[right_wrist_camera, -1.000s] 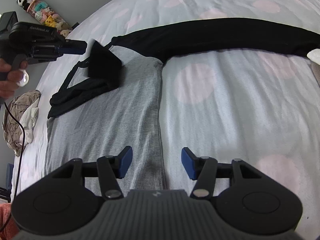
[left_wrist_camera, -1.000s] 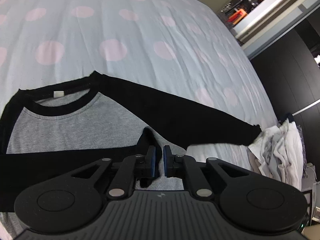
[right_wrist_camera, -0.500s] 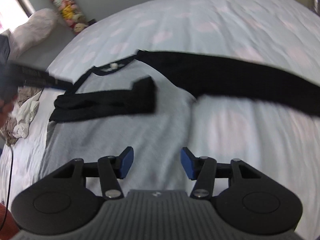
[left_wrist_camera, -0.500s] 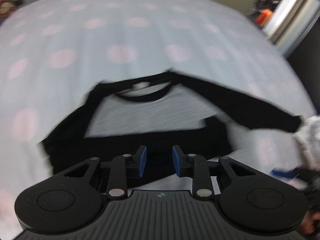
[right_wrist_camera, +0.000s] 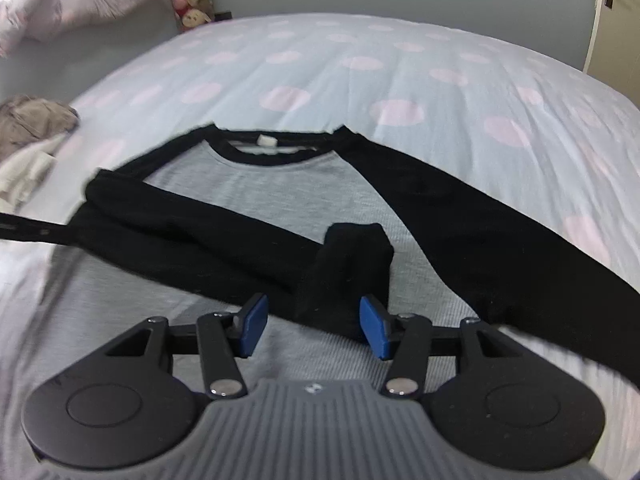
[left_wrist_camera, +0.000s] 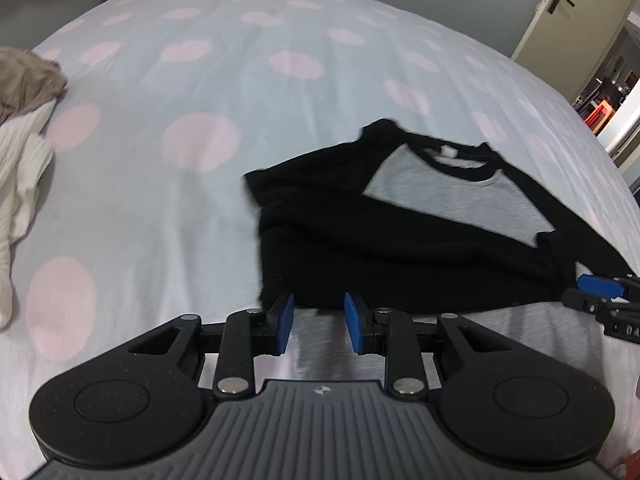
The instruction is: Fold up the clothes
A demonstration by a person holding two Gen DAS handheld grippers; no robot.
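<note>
Only right wrist view shows the shirt's [right_wrist_camera: 280, 196] unfolded sleeve [right_wrist_camera: 500, 240].

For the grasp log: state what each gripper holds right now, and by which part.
Nothing is held. The left gripper is open at the edge of the shirt. The right gripper is open around the folded sleeve's cuff, not closed on it.
</note>
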